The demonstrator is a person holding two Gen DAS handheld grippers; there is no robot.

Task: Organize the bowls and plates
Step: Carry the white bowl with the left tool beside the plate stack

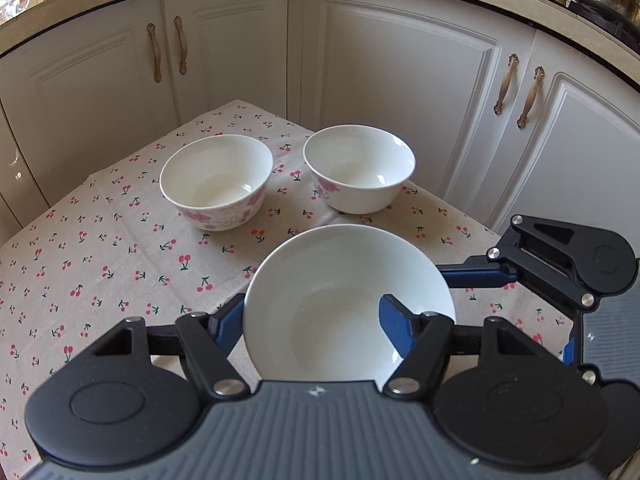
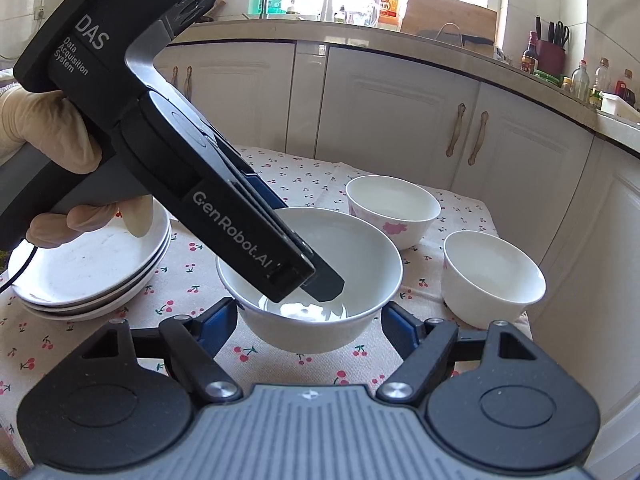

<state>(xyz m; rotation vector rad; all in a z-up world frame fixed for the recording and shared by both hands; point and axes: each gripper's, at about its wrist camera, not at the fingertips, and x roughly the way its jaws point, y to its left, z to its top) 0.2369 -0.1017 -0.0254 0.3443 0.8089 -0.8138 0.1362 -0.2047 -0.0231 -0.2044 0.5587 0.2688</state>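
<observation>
While I hold the plain white bowl (image 1: 340, 304) by its rim, the readout runs so:

Step in hand: I judge this to be the carry of one bowl toward the other bowls, for nesting.

Left gripper (image 1: 312, 328): narrow, clamped on the plain white bowl's wall, one blue finger (image 1: 394, 326) inside and the other outside; a gloved hand (image 2: 44, 128) grips its handle in the right wrist view.

Bowl held: it seems lifted just clear of the cherry-print tablecloth (image 1: 100, 260), tipped a little toward me, though contact underneath is hard to judge.

Right gripper (image 2: 308, 320): half wide, nothing between its fingers, hovering just near of the held bowl.

Floral bowls: left floral bowl (image 1: 216, 182) and right floral bowl (image 1: 358, 168) stand upright, side by side but apart, far of the held bowl.

Plates: a stack of white plates (image 2: 92, 272) sits at the left, already gathered.

Next move: I think the held bowl wants levelling and centring over one floral bowl, then lowering before the fingers part.

Caution: the inner finger may catch the lower rim.
</observation>
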